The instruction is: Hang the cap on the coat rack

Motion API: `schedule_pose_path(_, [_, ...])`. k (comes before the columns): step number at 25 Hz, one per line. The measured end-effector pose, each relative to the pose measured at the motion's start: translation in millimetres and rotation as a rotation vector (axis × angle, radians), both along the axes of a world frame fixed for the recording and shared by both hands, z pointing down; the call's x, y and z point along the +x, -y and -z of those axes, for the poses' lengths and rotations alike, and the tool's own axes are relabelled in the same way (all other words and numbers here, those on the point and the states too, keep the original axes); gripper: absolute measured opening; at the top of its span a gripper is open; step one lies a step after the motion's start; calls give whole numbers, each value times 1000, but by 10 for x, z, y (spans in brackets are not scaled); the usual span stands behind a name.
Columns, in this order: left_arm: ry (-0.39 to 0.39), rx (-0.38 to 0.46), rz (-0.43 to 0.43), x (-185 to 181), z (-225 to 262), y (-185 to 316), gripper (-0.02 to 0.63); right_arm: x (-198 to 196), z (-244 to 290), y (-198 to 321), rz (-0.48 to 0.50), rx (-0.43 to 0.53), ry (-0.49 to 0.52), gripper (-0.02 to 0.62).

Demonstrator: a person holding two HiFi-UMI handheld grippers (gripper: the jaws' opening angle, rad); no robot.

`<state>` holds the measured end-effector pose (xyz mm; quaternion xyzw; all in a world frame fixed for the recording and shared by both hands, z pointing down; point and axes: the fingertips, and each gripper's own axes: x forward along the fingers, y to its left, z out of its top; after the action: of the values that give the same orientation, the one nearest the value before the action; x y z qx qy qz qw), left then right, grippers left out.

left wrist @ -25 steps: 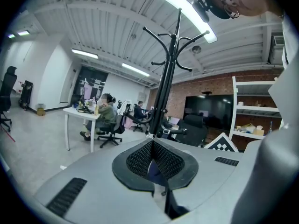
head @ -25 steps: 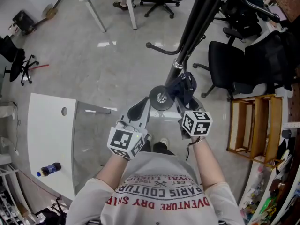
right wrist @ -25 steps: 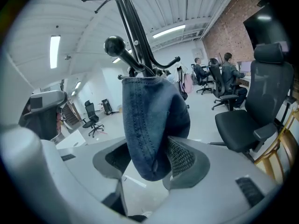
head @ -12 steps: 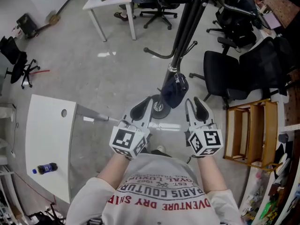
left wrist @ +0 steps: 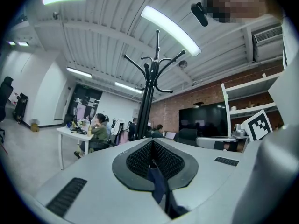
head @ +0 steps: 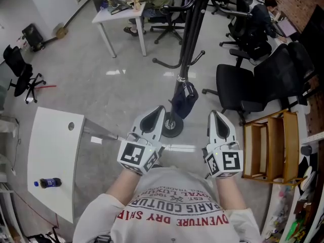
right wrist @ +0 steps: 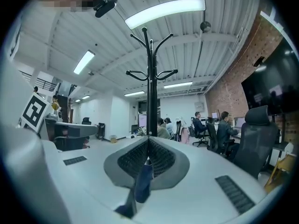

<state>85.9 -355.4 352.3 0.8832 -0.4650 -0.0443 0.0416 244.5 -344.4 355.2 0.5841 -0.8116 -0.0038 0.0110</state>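
Note:
The dark blue cap [head: 183, 99] hangs low on the black coat rack [head: 190, 44], just above the rack's round base [head: 172, 128]. Both grippers are held back from it, near my chest. My left gripper [head: 151, 121] is shut with nothing in it, left of the base. My right gripper [head: 218, 120] is shut and empty, to the right of the cap. In the left gripper view the rack [left wrist: 148, 90] rises straight beyond the shut jaws [left wrist: 153, 144]. In the right gripper view the rack [right wrist: 152, 85] stands above the shut jaws [right wrist: 148, 142]. A dark blue sliver shows along each seam.
A white table [head: 53, 151] with a small bottle [head: 47, 183] stands at the left. Black office chairs [head: 238, 87] and a wooden shelf [head: 268, 146] crowd the right. A white desk [head: 121, 15] with seated people is at the back. Grey floor lies around the rack.
My right gripper let go of the cap, drew back toward me and its jaws went from open to shut. The cap stays hanging on the rack. The left gripper also drew back a little.

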Motion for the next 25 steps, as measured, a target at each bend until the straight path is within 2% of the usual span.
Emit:
schedule_pose_path(10, [0,18,2,54,24,-178,6,-9,3,-180,9,2,-34,14])
schedule_pose_path(25, [8,13,1,94,-30,-199,6,82,-14,-190,5,-32,50,14])
